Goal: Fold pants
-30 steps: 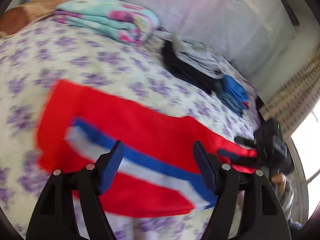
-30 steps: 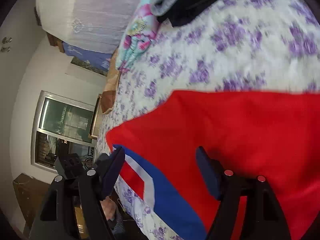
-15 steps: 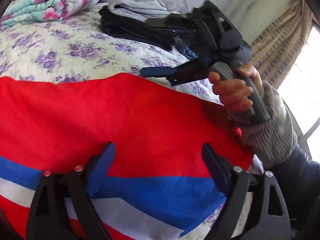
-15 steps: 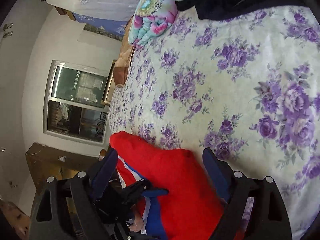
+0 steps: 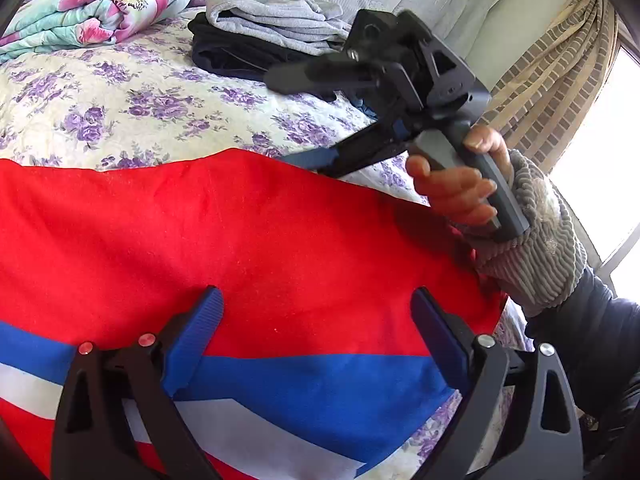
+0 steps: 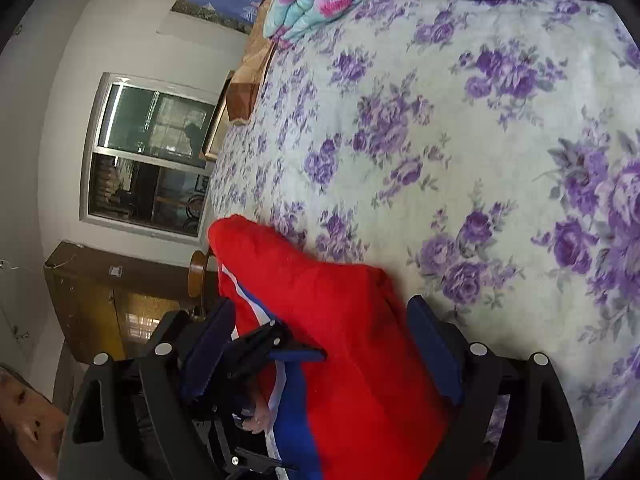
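Red pants (image 5: 280, 240) with a blue and white side stripe lie flat on the purple-flowered bedsheet (image 5: 140, 104). My left gripper (image 5: 316, 296) hovers over them near the stripe. Its jaws are opening and the pads press on nothing. My right gripper (image 5: 280, 118), held by a hand (image 5: 456, 188) in a grey knit cuff, hangs open just past the pants' far edge. In the right wrist view the right gripper (image 6: 322, 304) stands open over the end of the pants (image 6: 340, 320), with red cloth under its fingers but not pinched.
A folded floral blanket (image 5: 92, 8) and a stack of folded grey and dark clothes (image 5: 272, 28) lie at the far side of the bed. A curtain (image 5: 552, 68) hangs at the right. Beyond the bed's edge are a window (image 6: 152, 152) and a wooden cabinet (image 6: 80, 292).
Both grippers' jaws have spread wider. The left view swung right along the pants toward the right gripper; the right view shifted to the pants' end. The pants now lie still.
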Motion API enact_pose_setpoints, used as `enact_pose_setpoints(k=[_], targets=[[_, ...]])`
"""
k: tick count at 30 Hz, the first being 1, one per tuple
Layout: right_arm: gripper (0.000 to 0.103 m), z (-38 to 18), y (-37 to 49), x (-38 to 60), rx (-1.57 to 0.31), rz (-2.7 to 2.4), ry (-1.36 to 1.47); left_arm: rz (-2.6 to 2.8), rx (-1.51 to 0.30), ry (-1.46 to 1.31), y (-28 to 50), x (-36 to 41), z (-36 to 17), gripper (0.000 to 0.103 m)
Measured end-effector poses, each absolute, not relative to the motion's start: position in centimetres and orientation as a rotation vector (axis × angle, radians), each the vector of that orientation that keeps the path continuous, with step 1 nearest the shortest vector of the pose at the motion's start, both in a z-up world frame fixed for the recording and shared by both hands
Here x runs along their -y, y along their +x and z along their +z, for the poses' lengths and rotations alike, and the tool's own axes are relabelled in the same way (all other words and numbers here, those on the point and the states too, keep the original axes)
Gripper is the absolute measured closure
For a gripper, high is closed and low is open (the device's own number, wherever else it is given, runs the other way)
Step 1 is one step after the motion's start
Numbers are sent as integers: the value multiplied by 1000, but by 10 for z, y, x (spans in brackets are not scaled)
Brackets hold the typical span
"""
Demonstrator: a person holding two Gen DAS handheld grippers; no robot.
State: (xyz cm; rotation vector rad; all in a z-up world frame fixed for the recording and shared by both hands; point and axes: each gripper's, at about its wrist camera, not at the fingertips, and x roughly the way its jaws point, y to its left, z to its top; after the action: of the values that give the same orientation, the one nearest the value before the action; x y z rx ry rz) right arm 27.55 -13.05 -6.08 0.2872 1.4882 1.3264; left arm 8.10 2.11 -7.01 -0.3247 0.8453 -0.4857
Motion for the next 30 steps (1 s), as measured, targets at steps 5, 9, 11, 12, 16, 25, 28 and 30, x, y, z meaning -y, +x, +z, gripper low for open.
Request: enact_pose_setpoints(k=[5,9,11,12,16,25,28,30], targets=[[13,-53,264,120,-1501,1388,244,-491,-844,-329,82,-22,-70,10],[10,-59,276,105,-1526,1400,340,-491,-844,-329,81,-22,-70,10],[9,-66,282,99,-1545,1369,382,-490,-844,-330,81,-22,-70,10],[10,-67,287,102,-1530,1350,431,-490,-844,-331,81,-22,-70,10],[11,-61,308,136,-1373,1266,647,-494,-841,-337,80,-23,-71,10],[11,-39,262,106,-1384,1404,574,-495,-838,-344,79,-23,-70,10],[13,-57,257,88,-1430,1301,506,-492,-837,-342,79,-23,-70,10],[30,-65,270,94,-1390,1175,500,-485,-834,-341,78,-24,-69,10]])
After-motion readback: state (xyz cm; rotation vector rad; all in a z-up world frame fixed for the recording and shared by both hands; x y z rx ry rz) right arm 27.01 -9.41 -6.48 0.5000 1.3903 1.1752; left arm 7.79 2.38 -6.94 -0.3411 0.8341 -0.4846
